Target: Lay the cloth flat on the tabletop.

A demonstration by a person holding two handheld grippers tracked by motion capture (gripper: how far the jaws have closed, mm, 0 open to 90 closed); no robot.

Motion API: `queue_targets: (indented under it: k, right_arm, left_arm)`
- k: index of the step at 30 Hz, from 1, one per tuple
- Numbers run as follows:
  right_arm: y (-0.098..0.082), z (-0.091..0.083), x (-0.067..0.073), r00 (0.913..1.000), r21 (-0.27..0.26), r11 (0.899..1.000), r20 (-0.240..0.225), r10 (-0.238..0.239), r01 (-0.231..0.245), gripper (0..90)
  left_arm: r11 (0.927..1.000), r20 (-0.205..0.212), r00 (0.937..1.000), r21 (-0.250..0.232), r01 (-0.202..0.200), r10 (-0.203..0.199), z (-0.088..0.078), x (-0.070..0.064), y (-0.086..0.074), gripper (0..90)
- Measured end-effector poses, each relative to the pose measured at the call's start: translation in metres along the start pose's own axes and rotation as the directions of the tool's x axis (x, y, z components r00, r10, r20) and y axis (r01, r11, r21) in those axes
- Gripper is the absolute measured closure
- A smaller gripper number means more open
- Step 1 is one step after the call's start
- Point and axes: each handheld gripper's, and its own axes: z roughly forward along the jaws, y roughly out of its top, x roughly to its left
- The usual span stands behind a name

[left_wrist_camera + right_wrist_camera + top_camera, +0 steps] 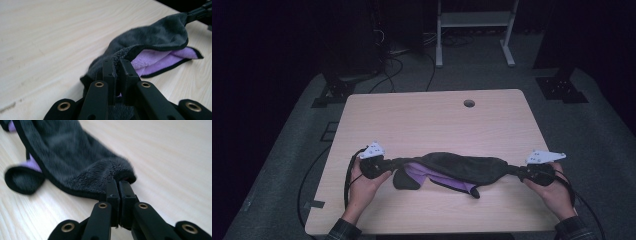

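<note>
A dark grey fleecy cloth (462,167) with a purple underside lies stretched across the near part of the light wooden table (427,120). My left gripper (394,162) is shut on the cloth's left end; in the left gripper view its jaws (117,62) pinch the black-edged hem of the cloth (155,35). My right gripper (512,170) is shut on the right end, and in the right gripper view the jaws (119,182) press together on a bunched corner of the cloth (75,157). The purple side (437,177) sags out below the middle. The right gripper (197,11) shows far off in the left gripper view.
A round cable hole (469,103) sits near the table's far edge. Beyond the table, a white stand (474,30) and loose cables (392,65) lie on the dark floor. The person's hands hold both grippers close to the front edge.
</note>
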Motion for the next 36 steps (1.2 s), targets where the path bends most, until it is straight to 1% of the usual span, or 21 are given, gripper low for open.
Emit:
queue_targets:
  k: [5,6,7,9,10,12,13,14,15,16,17,18,19,20,21,27,28,30,31,34,36]
  right_arm:
    - [0.020,-0.016,0.001,0.9995,-0.083,0.996,0.022,-0.021,0.022,87.6]
    - [0.029,-0.022,0.000,0.9991,-0.114,0.993,0.033,-0.028,0.031,87.6]
    - [0.034,-0.024,0.000,0.9987,-0.130,0.991,0.040,-0.031,0.035,87.6]
    - [0.038,-0.025,-0.001,0.9983,-0.143,0.989,0.046,-0.035,0.041,87.6]
    - [0.047,-0.029,-0.003,0.9973,-0.167,0.985,0.061,-0.041,0.051,87.6]
    - [0.056,-0.032,-0.006,0.9965,-0.191,0.980,0.071,-0.045,0.058,87.6]
    - [0.056,-0.032,-0.006,0.9965,-0.191,0.980,0.071,-0.045,0.058,87.6]
    - [0.065,-0.035,-0.007,0.9956,-0.213,0.975,0.080,-0.050,0.066,87.6]
    - [0.070,-0.036,-0.008,0.9947,-0.224,0.972,0.086,-0.057,0.075,87.6]
    - [0.074,-0.038,-0.007,0.9941,-0.235,0.969,0.092,-0.058,0.078,87.6]
    - [0.074,-0.038,-0.007,0.9941,-0.235,0.969,0.092,-0.058,0.078,87.6]
    - [0.082,-0.041,-0.007,0.9927,-0.258,0.962,0.101,-0.066,0.090,87.6]
    - [0.082,-0.041,-0.007,0.9927,-0.258,0.962,0.101,-0.066,0.090,87.6]
    - [0.090,-0.044,-0.007,0.9908,-0.279,0.955,0.113,-0.075,0.104,87.6]
    - [0.090,-0.044,-0.007,0.9908,-0.279,0.955,0.113,-0.075,0.104,87.6]
    - [0.112,-0.054,-0.007,0.9873,-0.339,0.933,0.138,-0.078,0.121,87.6]
    - [0.115,-0.055,-0.008,0.9862,-0.348,0.929,0.146,-0.078,0.125,87.6]
    - [0.122,-0.056,-0.011,0.9850,-0.359,0.925,0.155,-0.075,0.127,87.6]
    - [0.125,-0.055,-0.014,0.9847,-0.366,0.922,0.159,-0.071,0.126,87.6]
    - [0.136,-0.052,-0.024,0.9865,-0.378,0.920,0.158,-0.043,0.101,87.6]
    - [0.143,-0.049,-0.031,0.9860,-0.383,0.920,0.165,-0.026,0.088,87.6]
  left_arm:
    - [0.9980,-0.005,1.0000,-0.063,-0.004,0.004,-0.010,0.001,0.014,83.7]
    - [0.9963,-0.013,0.9999,-0.085,-0.007,0.006,-0.013,0.002,0.020,83.8]
    - [0.9951,-0.017,0.9998,-0.098,-0.009,0.007,-0.015,0.003,0.023,83.8]
    - [0.9938,-0.019,0.9998,-0.111,-0.007,0.005,-0.017,0.004,0.026,83.9]
    - [0.9918,-0.030,0.9995,-0.128,-0.010,0.006,-0.021,0.006,0.033,83.9]
    - [0.9878,-0.039,0.9992,-0.155,-0.010,0.004,-0.025,0.008,0.039,84.0]
    - [0.9878,-0.039,0.9992,-0.155,-0.010,0.004,-0.025,0.008,0.039,84.0]
    - [0.9834,-0.047,0.9989,-0.181,-0.012,0.004,-0.030,0.009,0.046,84.0]
    - [0.9834,-0.047,0.9989,-0.181,-0.012,0.004,-0.030,0.009,0.046,84.0]
    - [0.9786,-0.055,0.9985,-0.205,-0.017,0.005,-0.035,0.010,0.052,84.0]
    - [0.9786,-0.055,0.9985,-0.205,-0.017,0.005,-0.035,0.010,0.052,84.0]
    - [0.9723,-0.066,0.9978,-0.233,-0.020,0.005,-0.040,0.011,0.058,84.0]
    - [0.9723,-0.066,0.9978,-0.233,-0.020,0.005,-0.040,0.011,0.058,84.0]
    - [0.9667,-0.078,0.9969,-0.254,-0.028,0.008,-0.045,0.013,0.064,84.1]
    - [0.9667,-0.078,0.9969,-0.254,-0.028,0.008,-0.045,0.013,0.064,84.1]
    - [0.9498,-0.106,0.9944,-0.310,-0.039,0.007,-0.054,0.021,0.083,84.2]
    - [0.9484,-0.111,0.9938,-0.314,-0.041,0.006,-0.055,0.023,0.086,84.2]
    - [0.9450,-0.116,0.9933,-0.324,-0.041,0.003,-0.055,0.028,0.094,84.2]
    - [0.9452,-0.121,0.9927,-0.323,-0.045,0.005,-0.054,0.032,0.099,84.2]
    - [0.9417,-0.134,0.9909,-0.333,-0.049,0.004,-0.052,0.041,0.112,84.3]
    - [0.9386,-0.137,0.9905,-0.342,-0.042,-0.005,-0.050,0.046,0.120,84.3]
